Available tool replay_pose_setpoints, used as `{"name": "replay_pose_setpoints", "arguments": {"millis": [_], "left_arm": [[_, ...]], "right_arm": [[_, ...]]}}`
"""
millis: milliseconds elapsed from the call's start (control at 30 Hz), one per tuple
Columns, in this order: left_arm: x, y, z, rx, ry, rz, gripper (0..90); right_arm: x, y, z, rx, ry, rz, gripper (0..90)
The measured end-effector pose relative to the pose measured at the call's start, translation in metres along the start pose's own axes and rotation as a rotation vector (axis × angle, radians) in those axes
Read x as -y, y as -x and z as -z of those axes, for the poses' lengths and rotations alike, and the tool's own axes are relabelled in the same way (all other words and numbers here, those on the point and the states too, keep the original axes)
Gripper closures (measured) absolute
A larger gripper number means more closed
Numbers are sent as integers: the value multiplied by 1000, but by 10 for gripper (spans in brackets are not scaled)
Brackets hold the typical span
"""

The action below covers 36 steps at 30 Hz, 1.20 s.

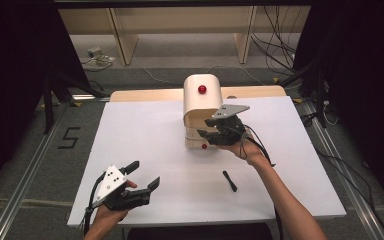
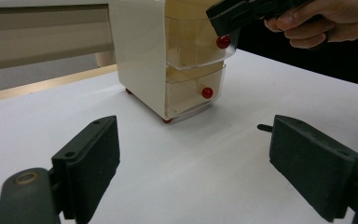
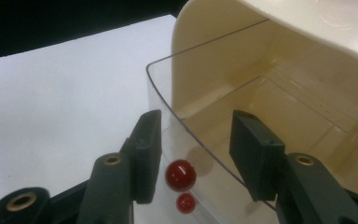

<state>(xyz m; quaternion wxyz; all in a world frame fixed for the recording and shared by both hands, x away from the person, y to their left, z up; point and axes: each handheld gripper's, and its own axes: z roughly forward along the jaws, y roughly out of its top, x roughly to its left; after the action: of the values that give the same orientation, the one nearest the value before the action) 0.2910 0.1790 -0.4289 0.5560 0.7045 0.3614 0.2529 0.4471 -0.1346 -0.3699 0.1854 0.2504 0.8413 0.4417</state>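
A cream drawer box (image 1: 202, 100) (image 2: 140, 51) (image 3: 307, 28) stands at the back middle of the white table top (image 1: 145, 130). Its clear upper drawer (image 3: 205, 93) is pulled out a little. My right gripper (image 1: 205, 127) (image 3: 198, 144) (image 2: 228, 21) straddles that drawer's front wall, with the red knob (image 3: 181, 175) (image 2: 223, 42) between the jaws, close by one and clear of the other. The lower drawer's red knob (image 2: 207, 92) (image 1: 204, 146) sits below. My left gripper (image 1: 145, 173) (image 2: 193, 154) rests open at the front left, nothing between its jaws.
A short black stick (image 1: 230, 181) (image 2: 263, 127) lies on the table in front of the box, right of centre. A red dot (image 1: 202, 89) marks the box's top. Beyond the table are wooden shelving legs (image 1: 122, 40) and loose cables (image 1: 275, 45) on the floor.
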Motion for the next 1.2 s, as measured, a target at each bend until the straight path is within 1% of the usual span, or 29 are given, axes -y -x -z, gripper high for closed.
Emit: {"name": "replay_pose_setpoints", "arguments": {"millis": [133, 367, 533, 1200], "left_arm": [[0, 0, 0, -1, 0, -3, 159], [0, 0, 0, -1, -2, -4, 159], [0, 0, 0, -1, 0, -4, 159], [0, 0, 1, -2, -1, -5, 160]], "right_arm": [[0, 0, 0, 2, -5, -2, 582], [1, 1, 1, -8, -13, -2, 605], [1, 1, 2, -14, -18, 9, 610], [2, -2, 6, -24, -25, 16, 640]]}}
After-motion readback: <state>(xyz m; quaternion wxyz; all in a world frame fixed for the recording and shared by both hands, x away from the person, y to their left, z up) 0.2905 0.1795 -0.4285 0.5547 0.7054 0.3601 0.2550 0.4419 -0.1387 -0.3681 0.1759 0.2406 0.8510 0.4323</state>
